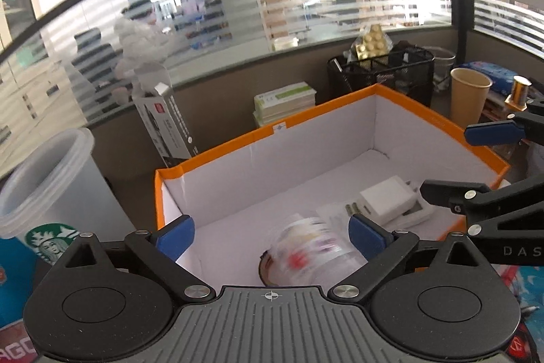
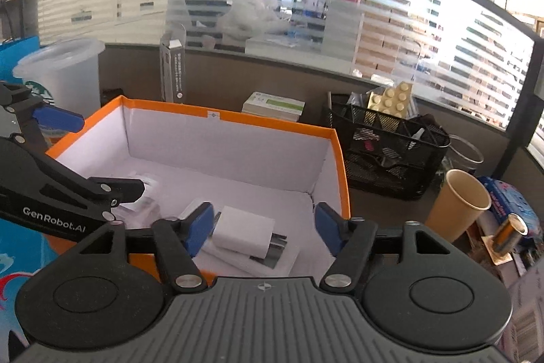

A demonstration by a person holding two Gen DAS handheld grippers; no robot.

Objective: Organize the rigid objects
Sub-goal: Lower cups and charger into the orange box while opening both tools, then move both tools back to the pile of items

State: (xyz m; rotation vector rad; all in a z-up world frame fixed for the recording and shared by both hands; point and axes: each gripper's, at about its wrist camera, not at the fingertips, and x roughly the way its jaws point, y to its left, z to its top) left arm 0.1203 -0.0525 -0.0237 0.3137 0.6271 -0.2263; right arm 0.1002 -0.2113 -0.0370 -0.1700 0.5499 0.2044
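Left wrist view: your left gripper [image 1: 271, 235] stands released, nothing pressed between its pads; the clear printed jar [image 1: 311, 252] lies blurred just below them on the floor of the orange-rimmed box [image 1: 217, 150]. I judge it just dropped, so lift straight clear of the rim. The white charger [image 1: 387, 201] lies ahead to the right.

Right wrist view: your right gripper [image 2: 263, 228] is also released, the charger [image 2: 245, 233] resting free between its pads in the box [image 2: 336, 159]. Beyond it to the right, the mesh basket [image 2: 391, 152] holds blister packs; the paper cup [image 2: 459, 203] looks empty.
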